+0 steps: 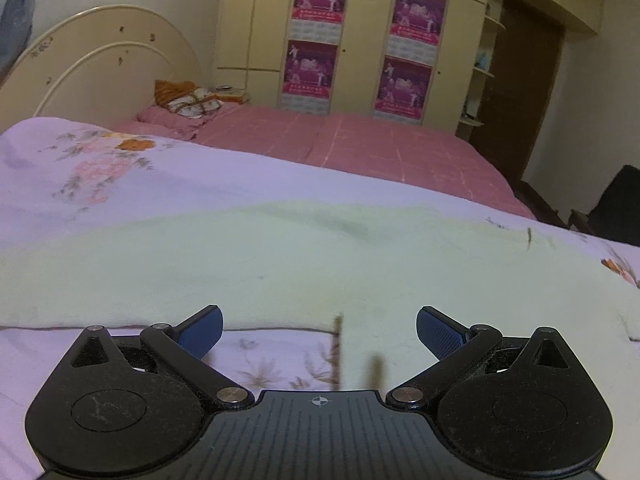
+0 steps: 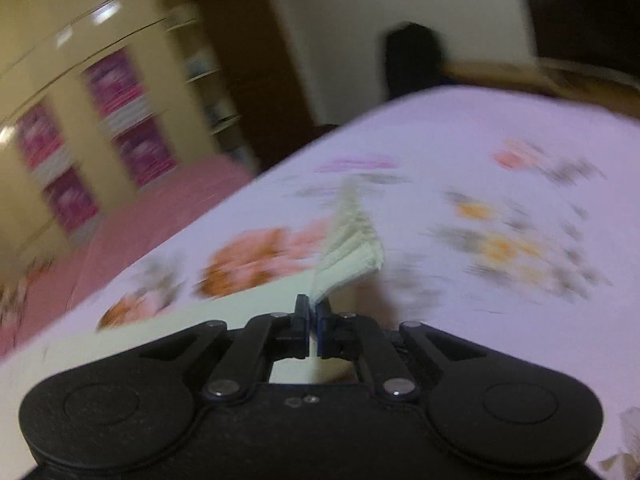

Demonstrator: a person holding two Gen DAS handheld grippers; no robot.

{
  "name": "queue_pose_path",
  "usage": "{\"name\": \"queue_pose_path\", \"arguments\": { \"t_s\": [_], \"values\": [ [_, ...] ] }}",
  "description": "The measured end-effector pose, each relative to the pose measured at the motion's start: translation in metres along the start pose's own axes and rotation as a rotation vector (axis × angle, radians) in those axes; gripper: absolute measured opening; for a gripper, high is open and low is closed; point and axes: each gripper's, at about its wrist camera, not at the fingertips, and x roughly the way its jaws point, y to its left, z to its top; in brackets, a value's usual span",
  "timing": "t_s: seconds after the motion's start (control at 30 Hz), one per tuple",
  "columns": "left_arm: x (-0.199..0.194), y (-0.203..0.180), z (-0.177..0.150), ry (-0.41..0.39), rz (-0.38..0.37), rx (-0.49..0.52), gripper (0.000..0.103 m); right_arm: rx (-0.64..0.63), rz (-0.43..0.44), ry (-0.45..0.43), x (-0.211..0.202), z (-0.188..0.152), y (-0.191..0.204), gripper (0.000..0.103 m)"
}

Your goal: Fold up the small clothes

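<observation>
A pale green garment lies spread flat across the lilac floral bedsheet in the left wrist view. My left gripper is open just above the garment's near edge, its blue pads wide apart with nothing between them. In the blurred right wrist view, my right gripper is shut on a ribbed edge of the pale green garment, which sticks up and out past the fingertips. The rest of that cloth runs off to the left under the gripper.
A pink checked bedspread covers the far part of the bed, with a folded pile by the cream headboard. Wardrobe doors with posters stand behind. A dark chair sits at the right beyond the bed edge.
</observation>
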Motion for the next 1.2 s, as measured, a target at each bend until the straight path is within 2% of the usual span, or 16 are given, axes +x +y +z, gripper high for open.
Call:
{"name": "queue_pose_path", "arguments": {
  "t_s": [0.17,0.4,0.57,0.7,0.8,0.83,0.87,0.93,0.97,1.07,1.13,1.17,1.2],
  "values": [
    [-0.006,0.008,0.004,-0.005,0.005,-0.005,0.103,-0.176,0.171,0.027,-0.006,-0.017,0.09,0.004],
    [-0.015,0.023,0.003,0.015,0.019,-0.024,0.103,-0.309,0.405,0.093,-0.015,-0.063,0.213,0.004],
    [-0.02,0.03,0.0,0.026,0.033,-0.035,0.103,-0.403,0.512,0.147,-0.025,-0.105,0.275,0.004],
    [-0.019,0.032,0.0,0.028,0.036,-0.052,0.103,-0.442,0.556,0.183,-0.027,-0.128,0.308,0.004],
    [-0.016,0.028,0.001,0.032,0.02,-0.075,0.103,-0.462,0.563,0.214,-0.025,-0.14,0.322,0.005],
    [-0.014,0.025,0.002,0.033,0.006,-0.083,0.103,-0.473,0.572,0.226,-0.023,-0.142,0.323,0.012],
    [-0.012,0.021,0.004,0.029,-0.008,-0.09,0.103,-0.484,0.572,0.228,-0.024,-0.143,0.324,0.014],
    [-0.006,0.009,0.009,0.02,-0.058,-0.105,0.103,-0.477,0.574,0.179,-0.037,-0.138,0.316,0.032],
    [-0.002,0.002,0.011,0.017,-0.081,-0.11,0.103,-0.458,0.581,0.152,-0.044,-0.134,0.308,0.036],
    [0.013,-0.028,0.019,0.011,-0.153,-0.12,0.102,-0.399,0.573,0.137,-0.05,-0.121,0.276,0.036],
    [0.029,-0.046,0.021,0.037,-0.215,-0.147,0.102,-0.371,0.555,0.144,-0.054,-0.117,0.253,0.036],
    [0.037,-0.054,0.021,0.059,-0.244,-0.161,0.097,-0.362,0.54,0.151,-0.055,-0.115,0.243,0.035],
    [0.047,-0.061,0.02,0.086,-0.264,-0.173,0.077,-0.353,0.526,0.156,-0.056,-0.114,0.234,0.035]
  ]
}}
